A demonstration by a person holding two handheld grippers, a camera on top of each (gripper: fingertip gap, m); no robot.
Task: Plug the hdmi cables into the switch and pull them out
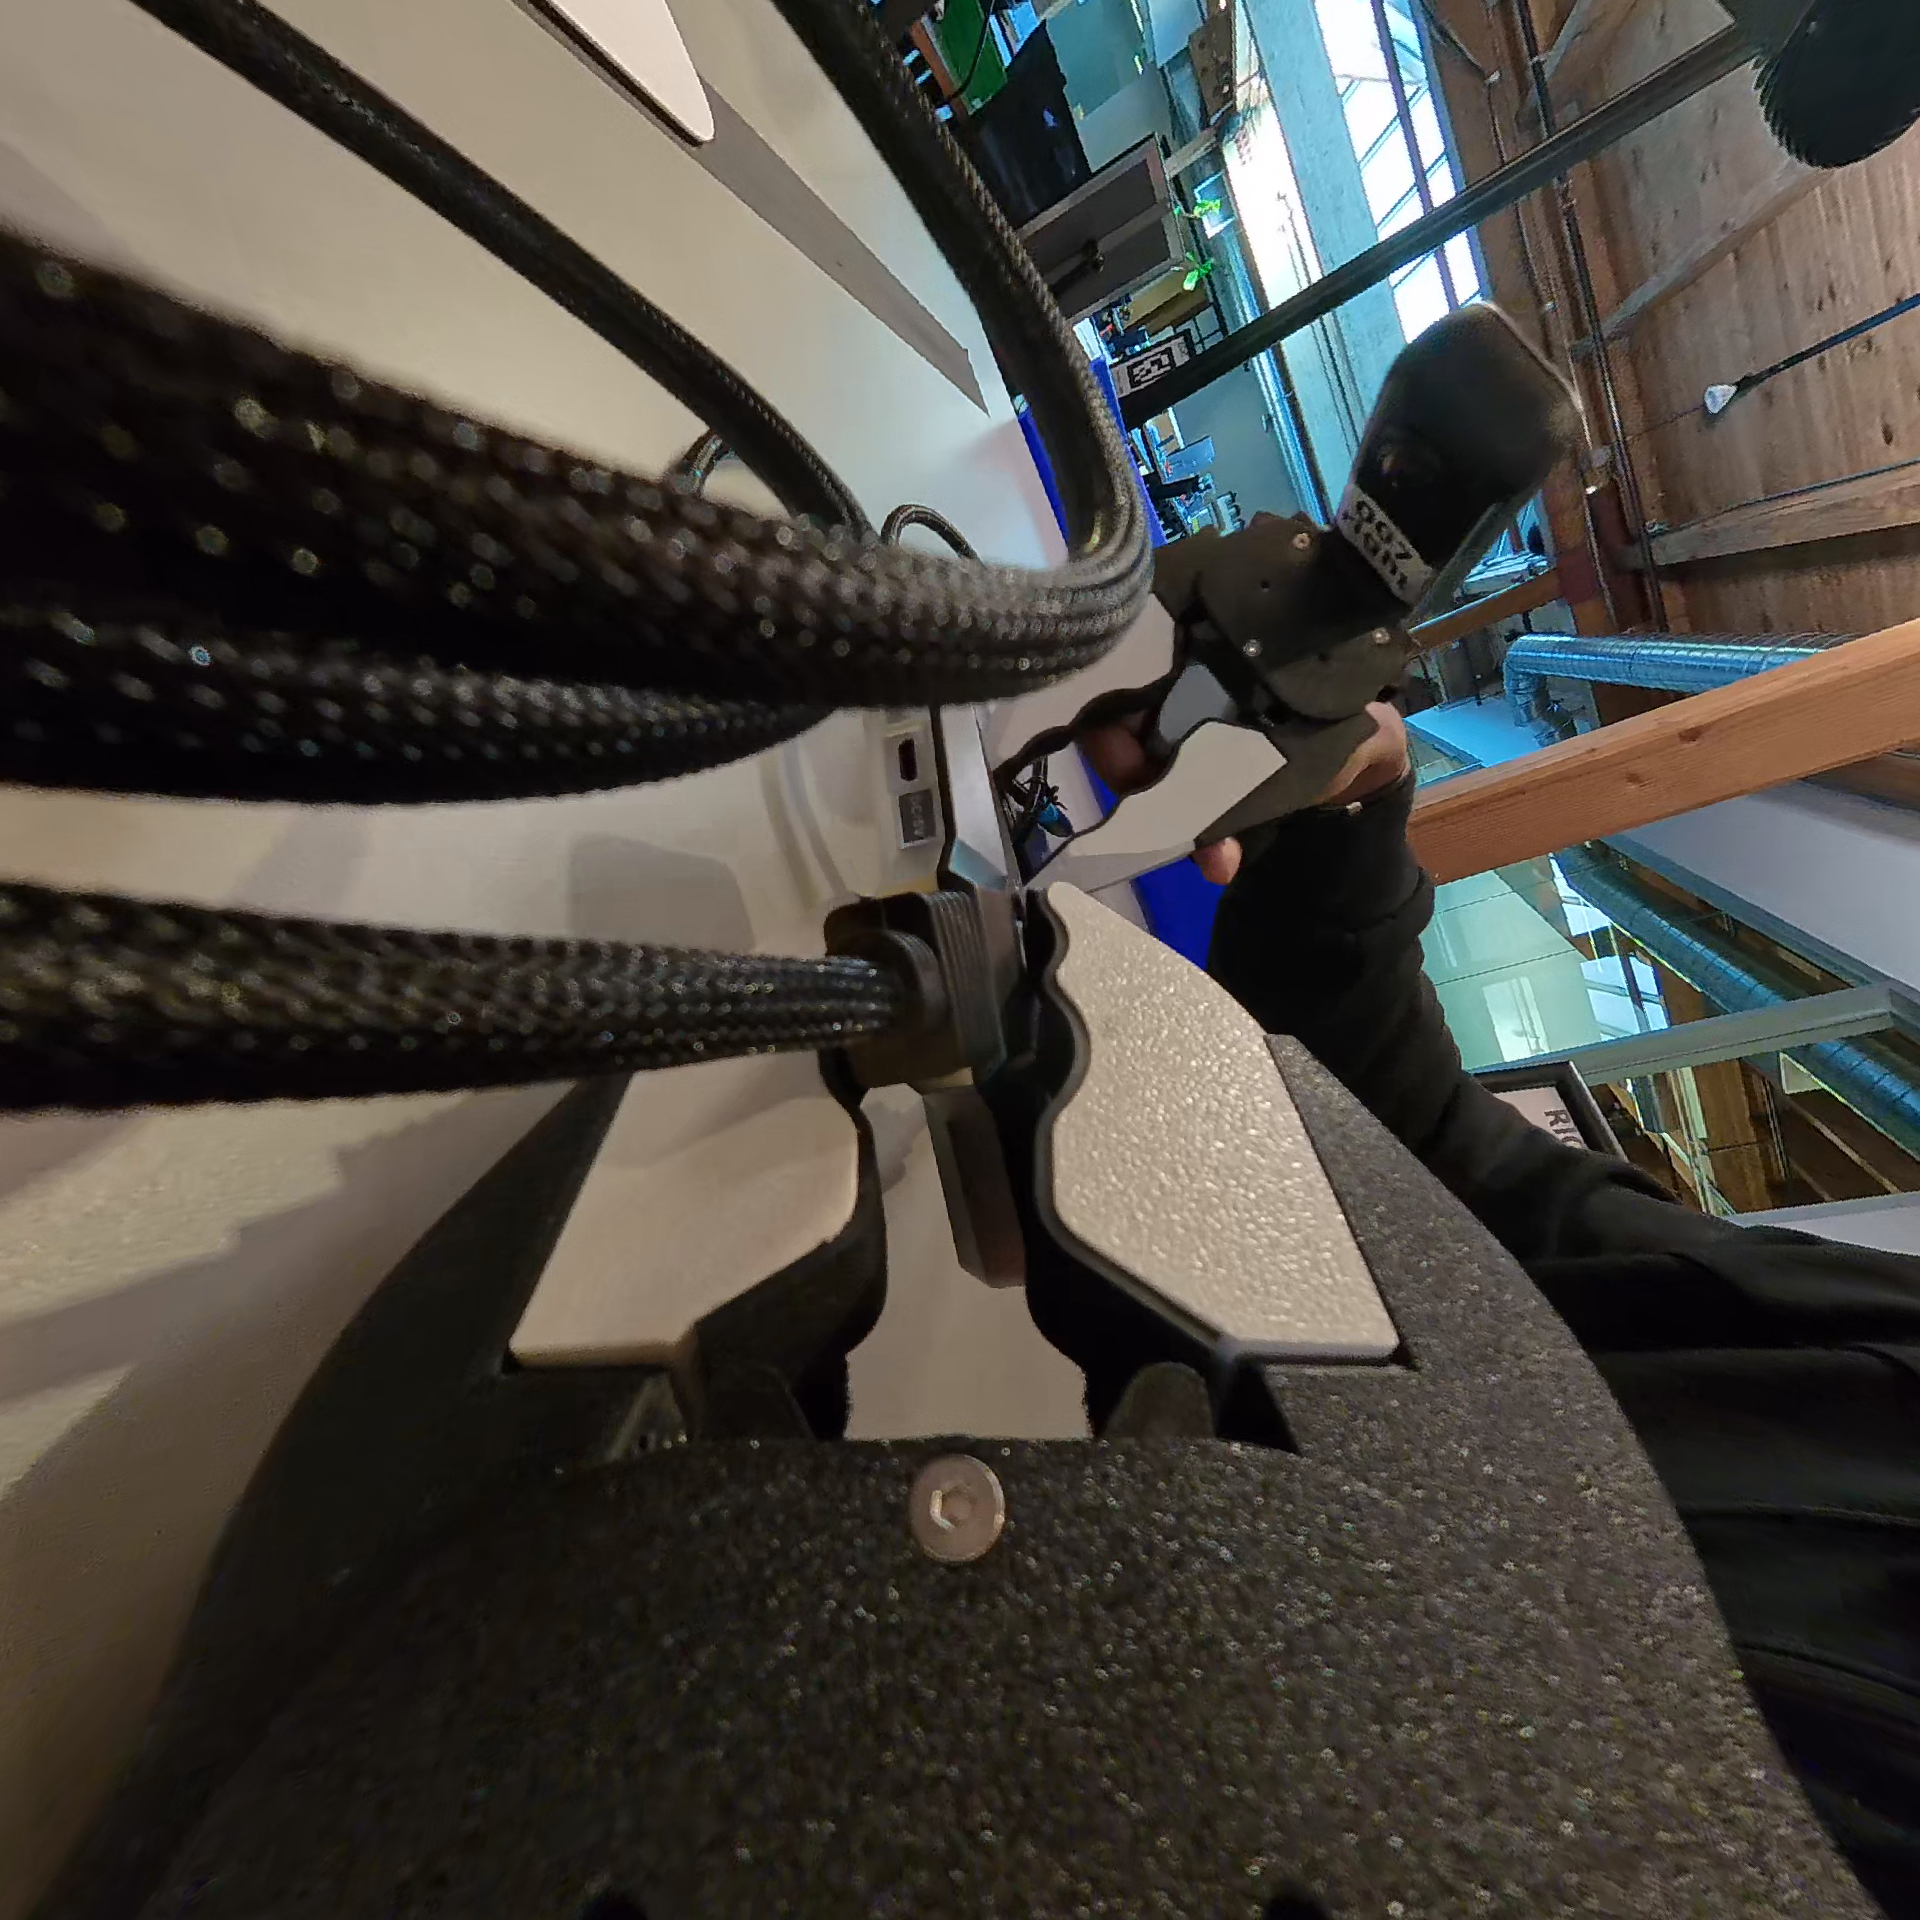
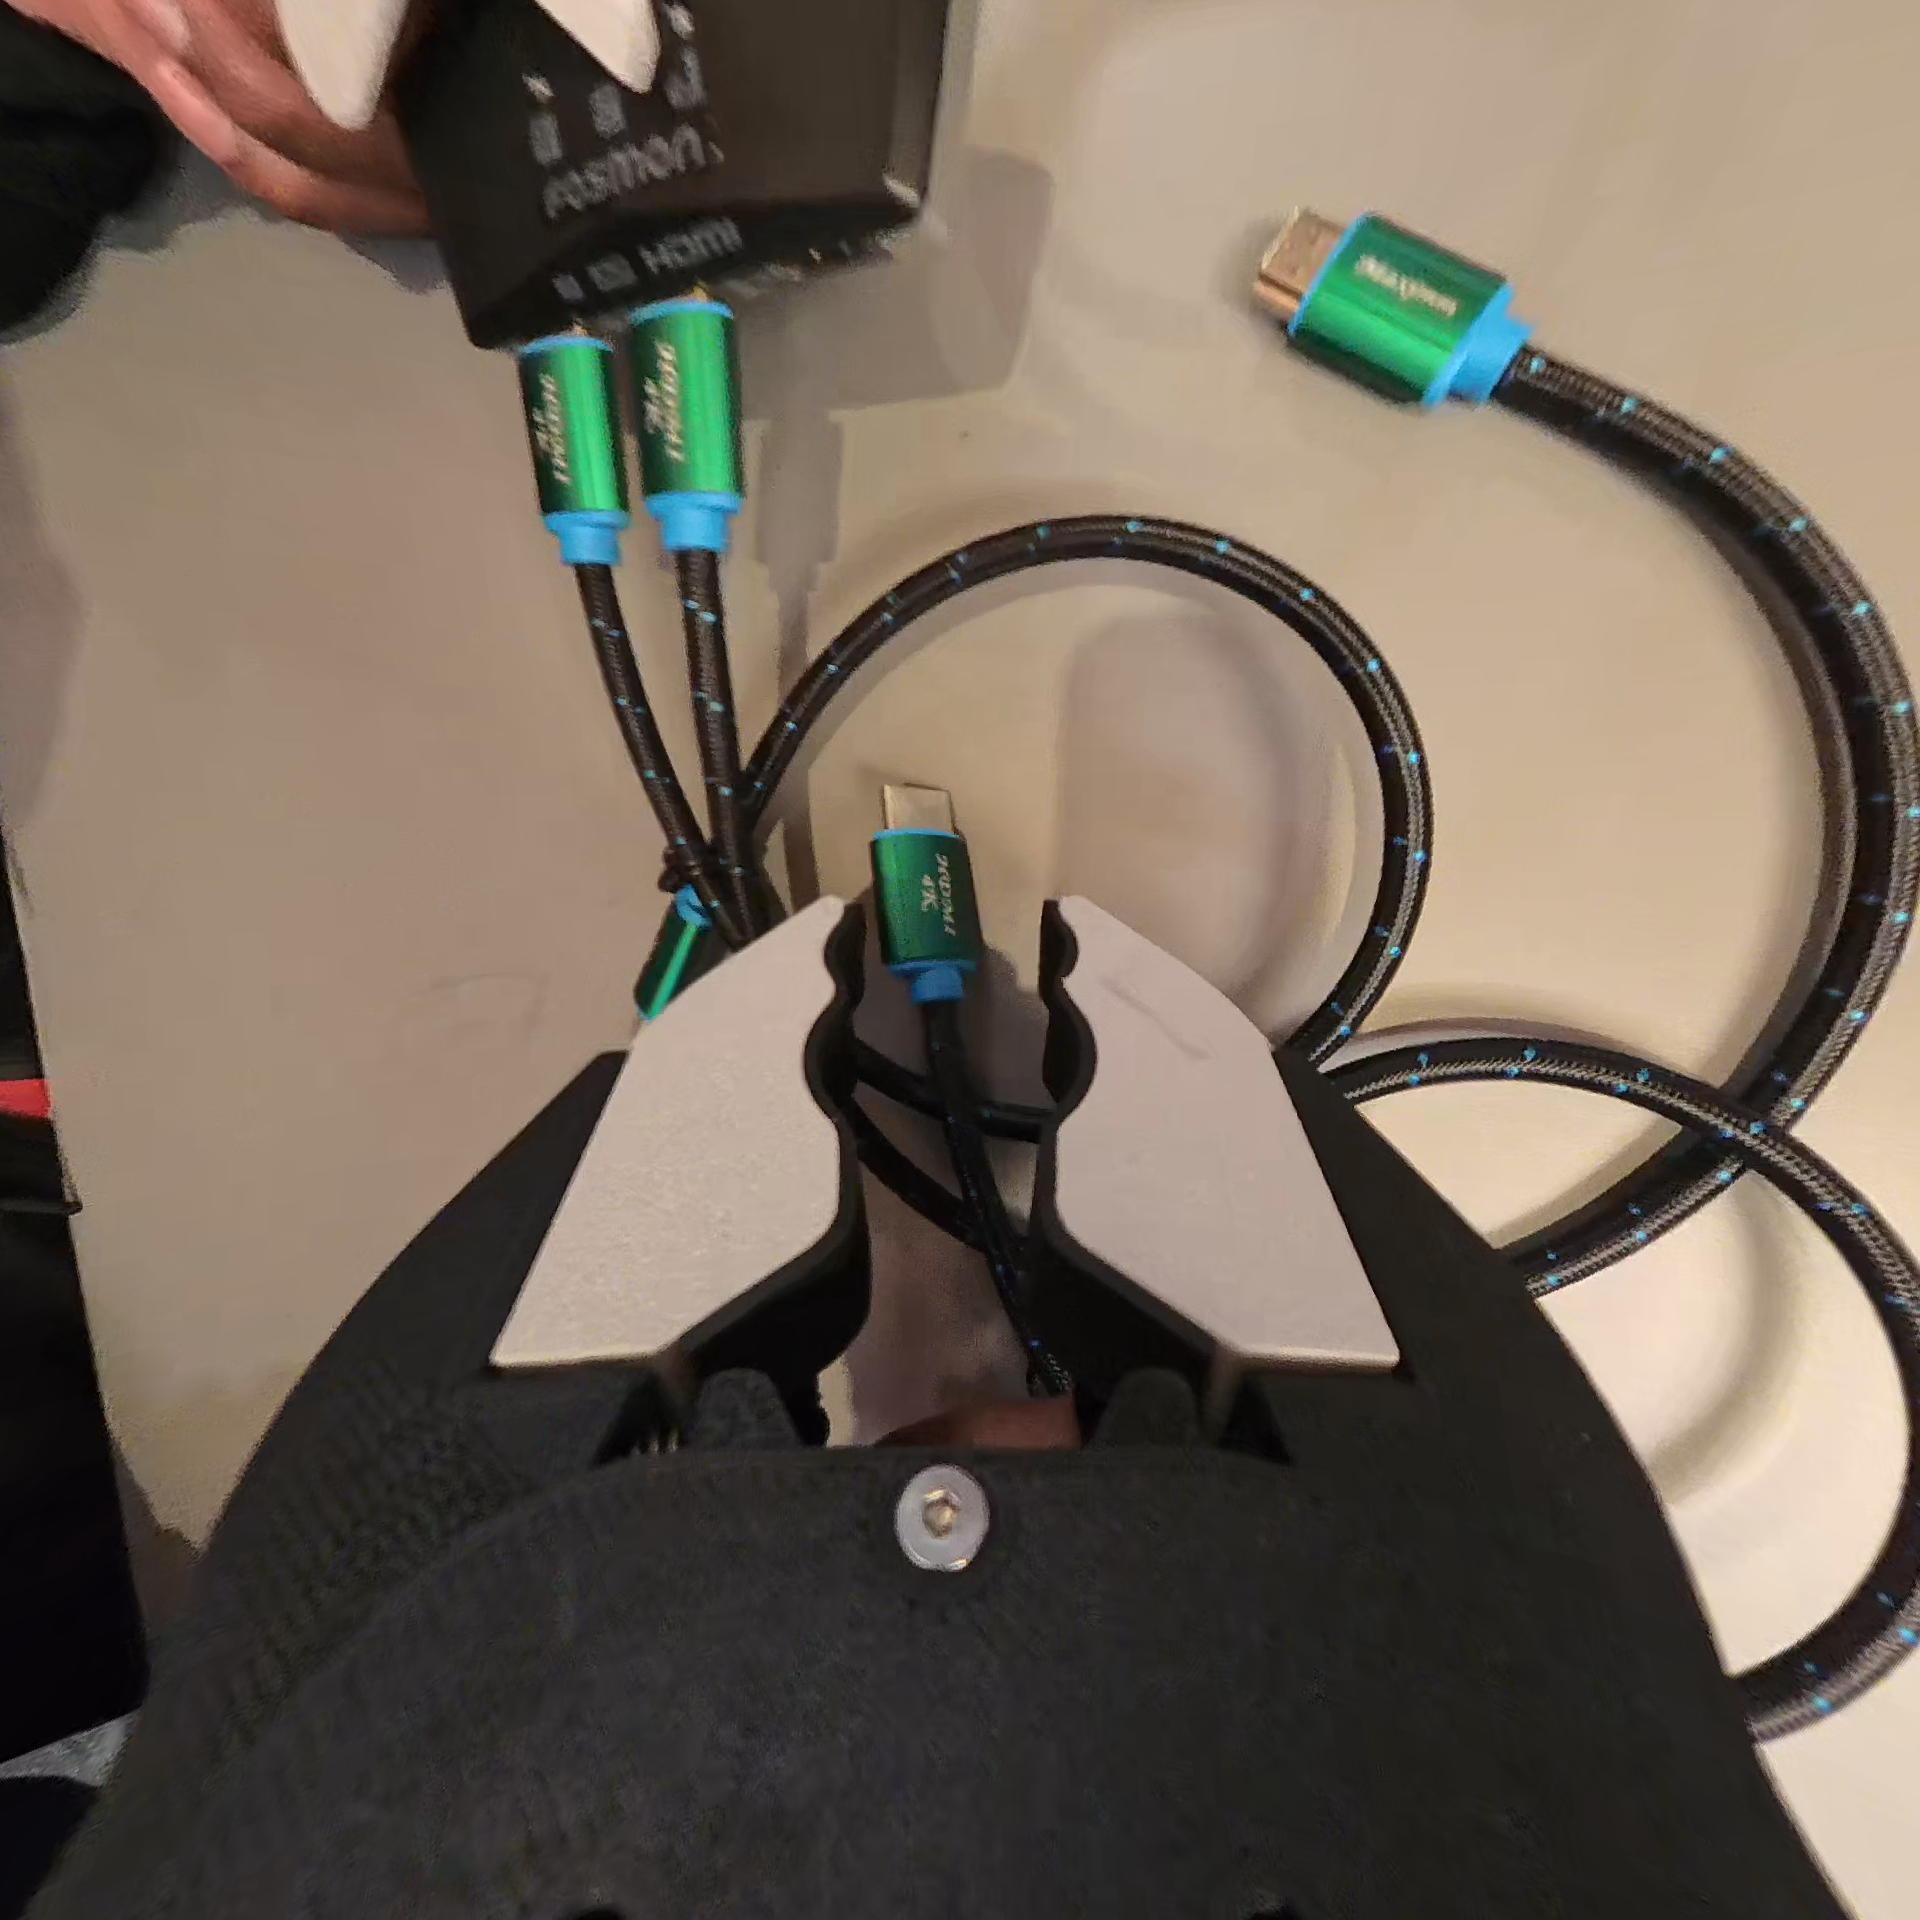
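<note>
My left gripper (image 1: 951, 1049) is shut on the black HDMI switch (image 1: 971, 1174), seen edge-on between its pads. A black braided cable (image 1: 468, 997) ends in a black plug (image 1: 904, 987) seated in the switch. In the right wrist view the switch (image 2: 727, 135) is at the top left with two green plugs (image 2: 577, 436) (image 2: 686, 416) seated side by side in it. My right gripper (image 2: 940, 925) is open, its fingers on either side of a loose green plug (image 2: 925, 909) whose cable runs back between them, not touching. The right gripper also shows in the left wrist view (image 1: 1132, 748).
Another loose green plug (image 2: 1392, 307) lies on the white table (image 2: 260, 779) at the upper right, its braided cable (image 2: 1818, 831) looping round to the right. A fourth green plug (image 2: 665, 971) peeks out beside my right gripper's left finger. A hand (image 2: 229, 135) is beside the switch. Spacing between my two grippers at the tips: around 12 cm.
</note>
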